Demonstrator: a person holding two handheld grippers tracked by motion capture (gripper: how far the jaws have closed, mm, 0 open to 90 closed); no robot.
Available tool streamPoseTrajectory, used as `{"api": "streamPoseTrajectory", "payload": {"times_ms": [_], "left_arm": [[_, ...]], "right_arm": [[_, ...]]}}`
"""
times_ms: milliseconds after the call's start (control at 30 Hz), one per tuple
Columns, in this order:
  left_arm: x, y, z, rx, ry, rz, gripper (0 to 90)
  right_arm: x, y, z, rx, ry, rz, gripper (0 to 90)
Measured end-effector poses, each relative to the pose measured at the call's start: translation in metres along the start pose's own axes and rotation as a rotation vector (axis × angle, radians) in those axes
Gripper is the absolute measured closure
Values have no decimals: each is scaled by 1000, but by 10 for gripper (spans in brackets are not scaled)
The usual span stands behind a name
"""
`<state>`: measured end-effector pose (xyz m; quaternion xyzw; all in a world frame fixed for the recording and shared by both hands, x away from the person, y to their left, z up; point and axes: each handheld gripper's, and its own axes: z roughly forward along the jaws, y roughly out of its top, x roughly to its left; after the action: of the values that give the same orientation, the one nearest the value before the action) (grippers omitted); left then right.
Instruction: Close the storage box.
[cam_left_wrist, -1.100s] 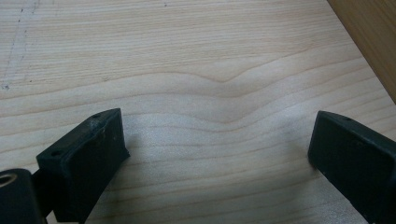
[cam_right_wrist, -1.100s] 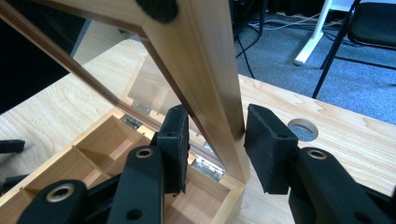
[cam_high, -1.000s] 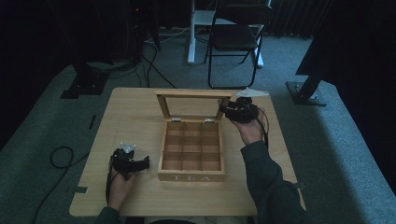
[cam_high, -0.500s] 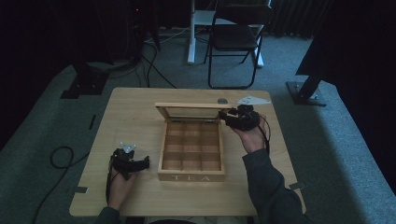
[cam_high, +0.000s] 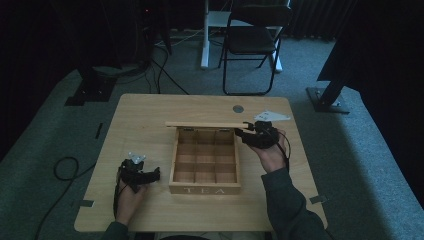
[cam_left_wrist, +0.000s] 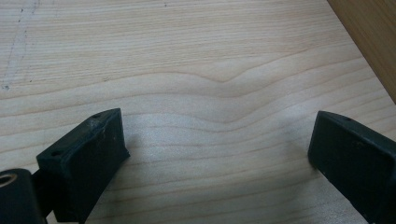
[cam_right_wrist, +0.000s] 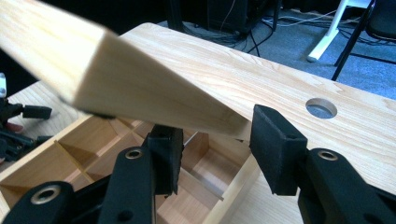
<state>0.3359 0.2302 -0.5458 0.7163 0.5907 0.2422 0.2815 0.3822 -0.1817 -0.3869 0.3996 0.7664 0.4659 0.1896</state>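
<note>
A wooden tea box (cam_high: 205, 189) marked TEA stands mid-table, its compartments (cam_right_wrist: 56, 163) bare. Its lid (cam_high: 205, 124) is tipped down to a low slant over the back of the box. My right gripper (cam_high: 246, 131) is shut on the lid's right end. In the right gripper view the lid (cam_right_wrist: 116, 79) runs between the jaws of that gripper (cam_right_wrist: 217, 144), one jaw under it and one against its end. My left gripper (cam_high: 156, 173) rests on the table left of the box. It is open, with bare wood between its jaws (cam_left_wrist: 217, 149).
A white paper slip (cam_high: 272, 116) and a round cable hole (cam_high: 238, 108) lie behind the right hand. A folding chair (cam_high: 252, 40) stands beyond the table (cam_high: 150, 107). A cable (cam_high: 62, 167) loops on the floor at the left.
The lid has come down from nearly upright to a low slant over the box, and my right gripper has moved with it. The left gripper has stayed put.
</note>
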Motion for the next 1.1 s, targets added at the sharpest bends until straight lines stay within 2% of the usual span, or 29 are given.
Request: {"api": "streamPoseTrajectory", "payload": {"times_ms": [200,600,1100], "left_arm": [[0,0,0,1,-1,-1,41],[0,0,0,0,-1,-3,41],[0,0,0,-1,-2,-5,41]], "right_arm": [[4,-4,-3,8,-4,-15,547],[7,-18,-6,21,20,-22,550],[13,-37,-7,25,23,7,548]]}}
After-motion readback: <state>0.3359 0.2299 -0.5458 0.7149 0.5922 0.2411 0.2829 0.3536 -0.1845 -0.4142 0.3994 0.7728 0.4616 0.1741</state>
